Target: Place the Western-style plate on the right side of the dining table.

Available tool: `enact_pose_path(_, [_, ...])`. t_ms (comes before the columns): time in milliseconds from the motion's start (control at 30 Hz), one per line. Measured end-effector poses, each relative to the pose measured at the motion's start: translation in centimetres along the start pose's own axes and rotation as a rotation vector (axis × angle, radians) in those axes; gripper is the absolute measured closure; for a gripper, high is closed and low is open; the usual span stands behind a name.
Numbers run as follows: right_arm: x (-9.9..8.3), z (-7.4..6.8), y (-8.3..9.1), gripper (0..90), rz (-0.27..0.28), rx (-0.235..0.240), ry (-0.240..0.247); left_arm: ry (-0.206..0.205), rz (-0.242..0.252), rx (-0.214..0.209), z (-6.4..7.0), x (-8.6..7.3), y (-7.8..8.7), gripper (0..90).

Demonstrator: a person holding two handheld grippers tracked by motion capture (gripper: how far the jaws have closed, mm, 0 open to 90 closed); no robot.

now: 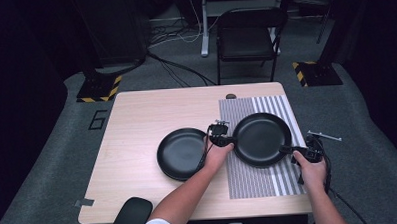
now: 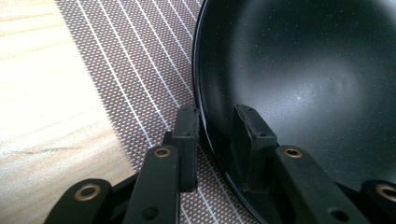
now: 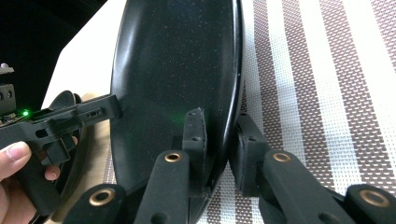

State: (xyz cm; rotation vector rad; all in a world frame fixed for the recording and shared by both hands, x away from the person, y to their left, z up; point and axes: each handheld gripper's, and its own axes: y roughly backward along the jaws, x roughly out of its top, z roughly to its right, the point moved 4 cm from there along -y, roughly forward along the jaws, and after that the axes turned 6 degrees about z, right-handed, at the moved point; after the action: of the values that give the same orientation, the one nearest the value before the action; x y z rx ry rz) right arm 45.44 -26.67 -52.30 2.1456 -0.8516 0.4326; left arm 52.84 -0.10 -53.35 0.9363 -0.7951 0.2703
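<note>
Two round black pans were on the table (image 1: 136,119): one (image 1: 180,153) on bare wood, the other (image 1: 261,139) on the striped woven mat (image 1: 254,182). The left gripper (image 1: 228,140) and right gripper (image 1: 288,149) each had fingers pinched on opposite rims of the mat's pan (glossy, faintly speckled). Open wood lay leftward.

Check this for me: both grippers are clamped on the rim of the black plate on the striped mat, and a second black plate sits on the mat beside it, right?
Not quite. The second black plate sits on the bare wooden table, left of the striped mat, as the high view shows. The rest holds.
</note>
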Motion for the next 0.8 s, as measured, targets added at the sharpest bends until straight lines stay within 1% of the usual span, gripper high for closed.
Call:
enact_pose_path(33, [0.0, 0.0, 0.0, 76.6, 0.0, 0.0, -0.004, -0.028, 0.013, 0.012, 0.0, 0.1, 0.1, 71.4])
enact_pose_path(67, [0.0, 0.0, -0.1, 75.2, -0.004, -0.005, -0.007, -0.064, 0.047, 0.013, 0.3, 0.4, 0.4, 75.8])
enact_pose_path(100, [0.0, 0.1, -0.2, 73.0, -0.011, -0.023, 0.007, -0.053, 0.067, -0.032, 0.7, 0.7, 0.7, 77.4])
enact_pose_path(133, [-0.1, 0.2, -0.3, 72.3, -0.018, -0.027, -0.003, -0.013, 0.074, -0.094, 1.5, 0.9, 0.8, 80.7])
enact_pose_path(167, [-0.1, 0.4, -0.4, 72.9, -0.019, -0.015, -0.014, -0.023, 0.061, -0.097, 1.9, 0.9, 0.7, 79.7])
enact_pose_path(200, [-0.2, 0.7, -0.5, 73.6, -0.018, -0.006, -0.024, -0.07, 0.063, -0.067, 2.4, 1.0, 0.7, 78.3])
enact_pose_path(233, [-0.2, 0.8, -0.5, 73.7, -0.024, 0.002, -0.058, -0.111, 0.078, -0.041, 2.8, 1.0, 0.7, 77.6])
enact_pose_path(267, [-0.2, 1.1, -0.7, 73.3, -0.017, 0.002, -0.048, -0.138, 0.076, -0.024, 3.0, 0.8, 0.5, 76.5])
enact_pose_path(300, [-0.2, 1.2, -0.7, 73.1, -0.02, 0.001, -0.054, -0.134, 0.062, -0.02, 2.9, 0.6, 0.4, 75.6])
enact_pose_path(367, [-0.3, 1.3, -0.7, 73.1, -0.025, -0.001, -0.066, -0.106, 0.048, -0.009, 2.1, 0.3, 0.2, 74.9])
enact_pose_path(400, [-0.3, 1.3, -0.8, 73.1, -0.025, 0.002, -0.071, -0.089, 0.047, -0.016, 1.8, 0.3, 0.2, 74.8])
enact_pose_path(433, [-0.2, 1.4, -0.8, 73.1, -0.023, 0.003, -0.065, -0.059, 0.063, -0.033, 1.5, 0.3, 0.3, 74.9])
enact_pose_path(467, [-0.2, 1.5, -0.8, 73.1, -0.022, -0.001, -0.064, -0.062, 0.065, -0.032, 1.4, 0.3, 0.4, 74.8])
enact_pose_path(500, [-0.2, 1.5, -0.9, 72.9, -0.024, -0.004, -0.066, -0.07, 0.073, -0.02, 1.4, 0.4, 0.6, 74.2])
enact_pose_path(533, [-0.3, 1.6, -0.9, 72.5, -0.023, -0.009, -0.069, -0.069, 0.08, -0.019, 1.3, 0.5, 0.7, 71.3])
enact_pose_path(600, [-0.3, 1.7, -1.0, 72.4, -0.03, -0.014, -0.077, -0.066, 0.086, -0.013, 1.1, 0.6, 0.7, 70.1])
enact_pose_path(700, [-0.4, 1.7, -1.0, 72.0, -0.029, -0.022, -0.08, -0.062, 0.071, 0.001, 0.6, 0.5, 0.7, 68.2])
enact_pose_path(767, [-0.4, 1.8, -1.0, 71.9, -0.026, -0.029, -0.068, -0.062, 0.062, 0.005, 0.3, 0.4, 0.7, 67.2])
enact_pose_path(800, [-0.4, 1.7, -1.0, 71.7, -0.026, -0.028, -0.063, -0.054, 0.061, 0.002, 0.3, 0.4, 0.6, 67.0])
